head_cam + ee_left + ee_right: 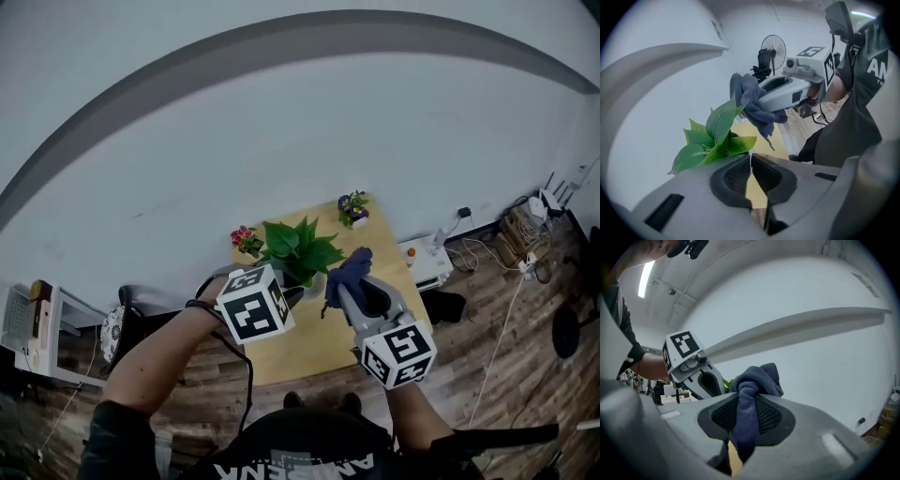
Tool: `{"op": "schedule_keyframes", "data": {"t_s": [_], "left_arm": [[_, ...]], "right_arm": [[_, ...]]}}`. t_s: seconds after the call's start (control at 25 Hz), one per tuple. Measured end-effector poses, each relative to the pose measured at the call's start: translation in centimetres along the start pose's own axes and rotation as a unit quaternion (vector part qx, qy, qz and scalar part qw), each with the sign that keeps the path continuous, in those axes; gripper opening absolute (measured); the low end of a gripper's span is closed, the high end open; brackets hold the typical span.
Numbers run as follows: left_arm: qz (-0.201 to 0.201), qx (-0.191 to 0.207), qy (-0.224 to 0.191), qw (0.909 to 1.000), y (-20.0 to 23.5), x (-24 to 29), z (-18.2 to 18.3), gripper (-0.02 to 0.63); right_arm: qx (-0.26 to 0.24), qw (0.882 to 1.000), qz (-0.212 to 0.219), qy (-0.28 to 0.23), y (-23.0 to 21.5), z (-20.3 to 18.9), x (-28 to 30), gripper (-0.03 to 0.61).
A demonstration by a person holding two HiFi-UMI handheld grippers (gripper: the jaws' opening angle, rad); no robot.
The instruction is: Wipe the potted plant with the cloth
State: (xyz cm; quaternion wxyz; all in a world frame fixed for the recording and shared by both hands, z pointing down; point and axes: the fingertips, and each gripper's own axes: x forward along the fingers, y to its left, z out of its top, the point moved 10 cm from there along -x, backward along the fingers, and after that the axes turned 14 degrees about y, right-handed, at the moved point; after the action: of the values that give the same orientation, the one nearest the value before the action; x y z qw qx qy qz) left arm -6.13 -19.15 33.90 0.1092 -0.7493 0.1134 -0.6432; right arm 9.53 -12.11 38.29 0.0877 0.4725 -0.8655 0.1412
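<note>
The right tongs are clamped on a dark blue terry cloth. A twisted strand of it is pinched between the 2 ribbed pads, and a bunched wad sticks out past the tips. The left tongs are closed on nothing, their pads meeting at the tips with only a sliver of gap behind. The green broad-leaved potted plant stands on the yellow wooden table, just ahead of and below both sets of tips. Its leaves lie directly in front of the left tongs, and the cloth wad hangs right beside the upper leaves on the right tongs' side; whether it touches them I cannot tell. The likeliest trouble is the leaves themselves. They look thin and springy, so a stroke from 1 side with nothing behind the leaf would probably just push it away or crease its stalk. The closed left tongs offer only a hard edge that could bruise or tear a leaf if used as a brace. The cloth is held by a narrow strand, so dragging it could pull it free. The pot looks light, and a firm sideways wipe could tip or slide it. A small pot of pink flowers beyond the left tongs and a small pot of purple flowers beyond the right tongs could be knocked by a wide sweep.
</note>
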Motion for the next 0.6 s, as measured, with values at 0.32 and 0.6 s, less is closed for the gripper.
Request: {"op": "schedule_keyframes", "data": {"t_s": [0.32,0.6], "left_arm": [[-0.001,0.000,-0.004,1.0000,1.5,-3.8,1.0,0.014],[0.013,0.001,-0.030,0.9995,2.7,-6.0,1.3,0.008]], "right_arm": [[-0.039,0.998,0.034,-0.036,1.8,3.3,2.1,0.087],[-0.032,0.998,0.044,-0.026,0.8,2.5,3.4,0.087]]}}
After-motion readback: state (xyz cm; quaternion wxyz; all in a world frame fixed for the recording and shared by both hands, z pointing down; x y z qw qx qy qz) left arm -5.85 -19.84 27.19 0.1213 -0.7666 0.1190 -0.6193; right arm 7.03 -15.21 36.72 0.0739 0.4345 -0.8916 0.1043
